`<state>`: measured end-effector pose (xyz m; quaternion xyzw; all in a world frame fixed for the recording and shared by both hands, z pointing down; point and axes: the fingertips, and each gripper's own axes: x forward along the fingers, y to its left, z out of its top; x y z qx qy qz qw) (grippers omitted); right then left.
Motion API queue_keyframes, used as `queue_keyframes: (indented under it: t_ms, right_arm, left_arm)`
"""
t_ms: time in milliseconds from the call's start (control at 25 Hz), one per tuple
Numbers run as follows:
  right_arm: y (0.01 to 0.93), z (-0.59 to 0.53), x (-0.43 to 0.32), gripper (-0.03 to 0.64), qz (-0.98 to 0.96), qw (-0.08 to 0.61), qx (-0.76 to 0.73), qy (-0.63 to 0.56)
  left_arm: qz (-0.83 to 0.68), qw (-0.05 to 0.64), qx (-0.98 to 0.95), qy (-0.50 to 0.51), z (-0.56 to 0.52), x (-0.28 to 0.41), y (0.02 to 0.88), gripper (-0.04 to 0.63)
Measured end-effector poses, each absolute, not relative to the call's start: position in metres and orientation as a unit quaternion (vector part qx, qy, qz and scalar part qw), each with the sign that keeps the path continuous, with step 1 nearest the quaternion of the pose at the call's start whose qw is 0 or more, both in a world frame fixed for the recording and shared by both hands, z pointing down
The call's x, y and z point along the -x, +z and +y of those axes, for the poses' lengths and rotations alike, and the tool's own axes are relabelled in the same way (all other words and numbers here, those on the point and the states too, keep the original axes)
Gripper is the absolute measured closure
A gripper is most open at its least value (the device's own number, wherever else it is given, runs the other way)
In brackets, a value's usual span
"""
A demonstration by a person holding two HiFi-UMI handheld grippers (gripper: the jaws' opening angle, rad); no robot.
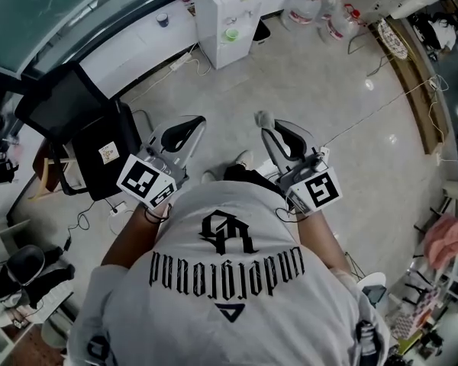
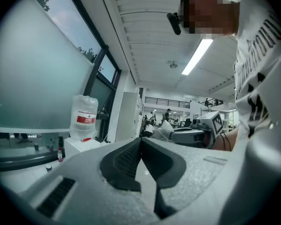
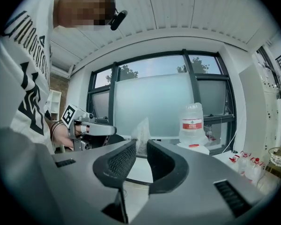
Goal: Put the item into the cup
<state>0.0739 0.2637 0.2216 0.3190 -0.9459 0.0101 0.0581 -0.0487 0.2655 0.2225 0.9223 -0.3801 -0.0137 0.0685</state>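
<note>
The right gripper (image 3: 140, 148) was clamped on the item (image 3: 141, 131), a crumpled pale scrap pinched only at the jaw tips and sticking up past them. The left gripper (image 2: 140, 143) had its jaws together, empty. Both were held out over the floor (image 1: 328, 82), and I could not pick out a cup for certain. Caught so shallowly, the light scrap could have slipped free in transit and dropped to the floor.
</note>
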Motion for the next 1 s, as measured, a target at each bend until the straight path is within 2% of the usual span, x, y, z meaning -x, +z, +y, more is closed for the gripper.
queue_keyframes:
  t_ms: [320, 600, 1000]
  right_arm:
    - [0.229, 0.203, -0.124, 0.538, -0.95, 0.071, -0.303, 0.009]
    - [0.231, 0.152, -0.157, 0.538, -0.96, 0.063, -0.272, 0.024]
    - [0.238, 0.094, -0.155, 0.537, -0.957, 0.066, -0.281, 0.04]
  left_arm:
    - [-0.402, 0.095, -0.911, -0.001, 0.215, 0.015, 0.24, 0.581]
    - [-0.428, 0.092, -0.899, 0.013, 0.175, -0.01, 0.24, 0.58]
    - [-0.426, 0.095, -0.9, 0.014, 0.12, -0.005, 0.241, 0.581]
